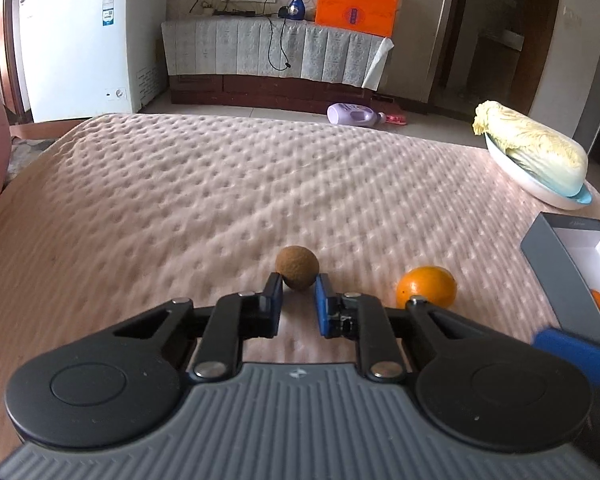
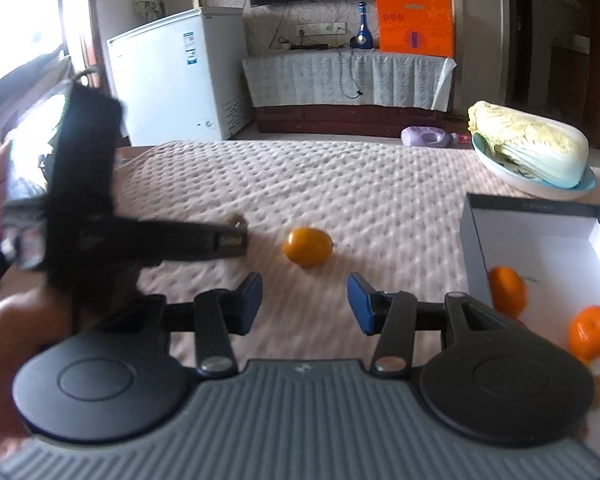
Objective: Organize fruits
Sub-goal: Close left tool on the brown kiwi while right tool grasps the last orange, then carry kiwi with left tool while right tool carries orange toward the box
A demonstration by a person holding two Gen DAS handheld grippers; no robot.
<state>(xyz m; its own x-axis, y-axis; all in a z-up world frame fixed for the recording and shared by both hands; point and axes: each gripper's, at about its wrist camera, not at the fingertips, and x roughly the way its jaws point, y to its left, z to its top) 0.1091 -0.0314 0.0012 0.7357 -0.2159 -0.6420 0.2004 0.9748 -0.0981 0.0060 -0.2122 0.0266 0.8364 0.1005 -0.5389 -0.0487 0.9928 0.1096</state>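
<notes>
Left hand-held gripper (image 1: 299,280): its jaws are pinching the brown round fruit (image 1: 297,267) narrowly at its near, lower part, the blue pads pressing on either side while the fruit is still sitting on the bed (image 1: 180,184).

Right hand-held gripper (image 2: 305,294): its jaws are standing about half apart with nothing between them, hovering short of the loose orange (image 2: 308,246).

Task things: the brown fruit is lying near the middle of the bed's near half; the loose orange is lying just to its right; the grey box (image 2: 532,210) is sitting toward the bed's right edge with two oranges (image 2: 507,289) already inside; a cabbage (image 2: 532,144) on a plate (image 2: 540,188) is resting at the far right corner.

Risk, squirting out: the pads are gripping below the fruit's widest part, so I judge that it could pop forward and roll across the quilted cover.

Risk, soft bed: the bed is giving under any load, so a downward push is likely to tip either fruit away.

Risk, collision: the two hand-held grippers are working close together, and the left one's arm is crossing the right wrist view just beside the orange; a swing toward the box could knock that orange.

Risk, rolling off: the orange is lying free, and a nudge could be sending it toward the bed's right edge.

Risk, box: its wall is standing high on the near side, so a low carry could be catching it.
</notes>
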